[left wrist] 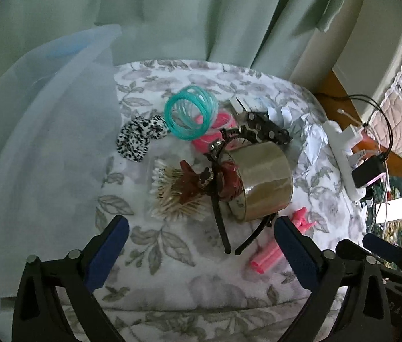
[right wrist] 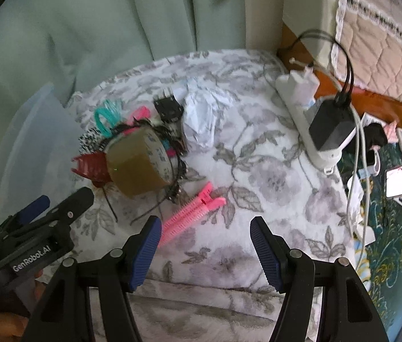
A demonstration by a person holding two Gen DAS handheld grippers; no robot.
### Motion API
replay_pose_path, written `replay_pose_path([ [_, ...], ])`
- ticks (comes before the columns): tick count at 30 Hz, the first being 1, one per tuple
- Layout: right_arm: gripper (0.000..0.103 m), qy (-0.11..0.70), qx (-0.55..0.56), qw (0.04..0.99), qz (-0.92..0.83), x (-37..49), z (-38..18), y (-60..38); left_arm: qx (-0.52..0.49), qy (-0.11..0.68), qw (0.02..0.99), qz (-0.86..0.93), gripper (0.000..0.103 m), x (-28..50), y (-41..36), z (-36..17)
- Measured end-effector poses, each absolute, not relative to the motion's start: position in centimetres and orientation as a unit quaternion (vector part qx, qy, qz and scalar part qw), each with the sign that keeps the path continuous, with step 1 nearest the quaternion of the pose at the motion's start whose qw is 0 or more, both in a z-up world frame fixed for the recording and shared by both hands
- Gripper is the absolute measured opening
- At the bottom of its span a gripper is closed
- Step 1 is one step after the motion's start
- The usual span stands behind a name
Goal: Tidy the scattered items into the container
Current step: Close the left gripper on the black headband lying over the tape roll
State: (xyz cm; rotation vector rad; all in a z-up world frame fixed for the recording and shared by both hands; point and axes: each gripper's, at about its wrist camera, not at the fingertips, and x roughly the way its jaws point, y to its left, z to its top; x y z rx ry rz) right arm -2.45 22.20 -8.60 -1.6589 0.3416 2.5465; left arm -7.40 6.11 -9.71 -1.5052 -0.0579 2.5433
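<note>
Ahead of my left gripper (left wrist: 201,245): its fingers are spread wide and hold nothing, hanging over the floral blanket (left wrist: 178,259) with bare cloth between the blue pads.
Pile: just beyond those fingertips sits a roll of brown packing tape (left wrist: 263,176) on its side, with a black headband (left wrist: 223,219) looped around it, its two ends pointing back at me.
Left of the tape: a dark red claw clip (left wrist: 198,182) lies on a clear pack of cotton swabs (left wrist: 169,196); farther off are a black-and-white scrunchie (left wrist: 138,136) and a teal coil bangle (left wrist: 189,111).
Container: the translucent plastic bin (left wrist: 44,148) stands to the left of my left gripper, its rim meeting the blanket's left edge; I cannot tell what is in it.
My right gripper (right wrist: 205,245): wide open too, gripping nothing, over clear blanket.
Pink comb clip (right wrist: 192,211): it lies flat just ahead of my right gripper's left finger, one end running behind that pad, apart from the tape.
Far ahead: crumpled white paper (right wrist: 201,116) beside a small black part (right wrist: 168,108).
Right edge: the blanket ends at a white power strip (right wrist: 300,108) carrying a black charger (right wrist: 332,128), well clear of my right gripper.
</note>
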Motion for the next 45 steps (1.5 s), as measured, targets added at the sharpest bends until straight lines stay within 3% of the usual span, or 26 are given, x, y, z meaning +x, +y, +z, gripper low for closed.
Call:
replay_pose_path([
  [9, 0.069, 0.118, -0.570, 0.051, 0.812, -2.9, -11.2, 23.1, -0.533, -0.031, 0.094, 0.840, 0.064, -9.3, 6.4, -12.2],
  [19, 0.069, 0.140, -0.587, 0.033, 0.797, -3.7, -13.5, 22.6, -0.555, -0.045, 0.106, 0.824, 0.013, -10.5, 6.8, -13.8],
  [21, 0.069, 0.147, -0.590, 0.030, 0.794, -3.9, -13.9, 22.4, -0.552, -0.045, 0.108, 0.826, 0.008, -10.7, 6.9, -13.8],
  [37, 0.067, 0.135, -0.596, 0.040, 0.790, -5.2, -16.0, 20.2, -0.481, -0.019, 0.133, 0.866, 0.007, -11.1, 6.2, -8.6],
  [41, 0.048, 0.137, -0.592, 0.033, 0.793, -4.7, -15.7, 20.5, -0.468, -0.018, 0.135, 0.873, 0.007, -11.1, 5.9, -7.3],
  [45, 0.040, 0.135, -0.588, 0.030, 0.797, -4.2, -15.1, 20.6, -0.454, -0.024, 0.141, 0.879, 0.008, -10.9, 5.6, -5.9],
])
